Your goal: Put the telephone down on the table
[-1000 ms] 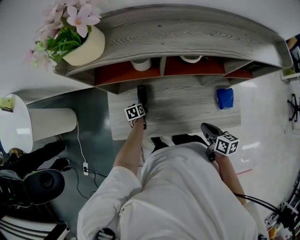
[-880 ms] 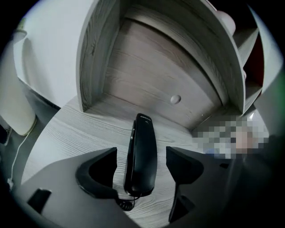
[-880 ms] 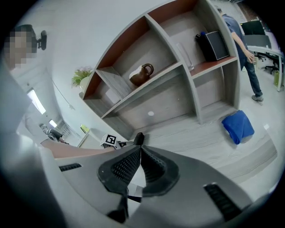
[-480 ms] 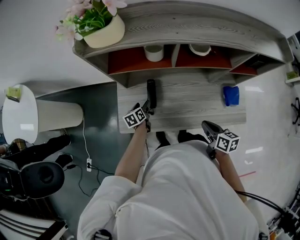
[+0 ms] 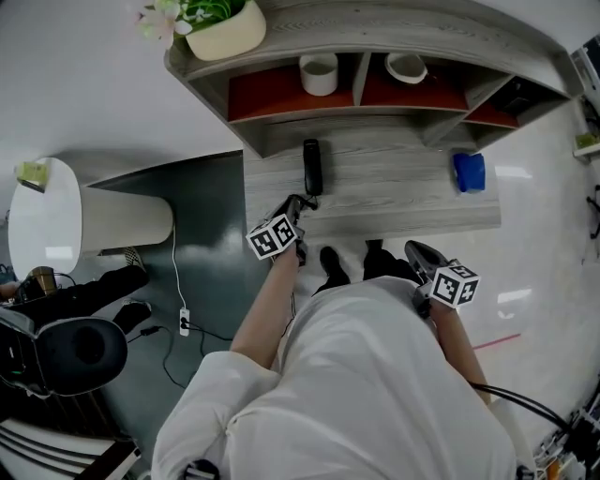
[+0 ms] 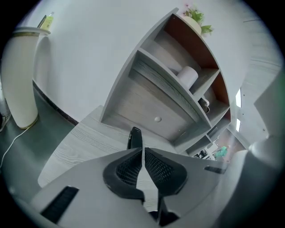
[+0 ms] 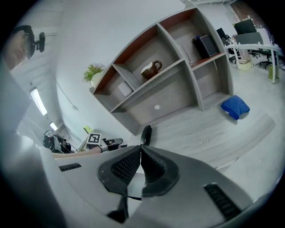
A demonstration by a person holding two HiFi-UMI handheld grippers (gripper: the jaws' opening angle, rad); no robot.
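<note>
The left claw (image 5: 298, 202) was closing on nothing: in the left gripper view its pads had come almost together with only air between them. A second earlier it had been up against the phone (image 5: 312, 167) with its jaws wide, and half a second earlier it was starting to draw back. It now stood apart from the phone, back toward the person.

The phone sat at about twelve o'clock from the claw tips. It lay flat on the table (image 5: 394, 202), near the left end, with its long side pointing at the shelf (image 5: 375, 28). Nothing touched it.

The right claw (image 5: 418, 253) was clenched and empty. It was held off the table's front edge, at about four o'clock from the left claw. A blue cloth (image 5: 469, 172) lay at three o'clock from the phone, well apart.

Judging by this, the phone had been let go and stayed where it was set. The task looked complete, with only the withdrawal left.
</note>
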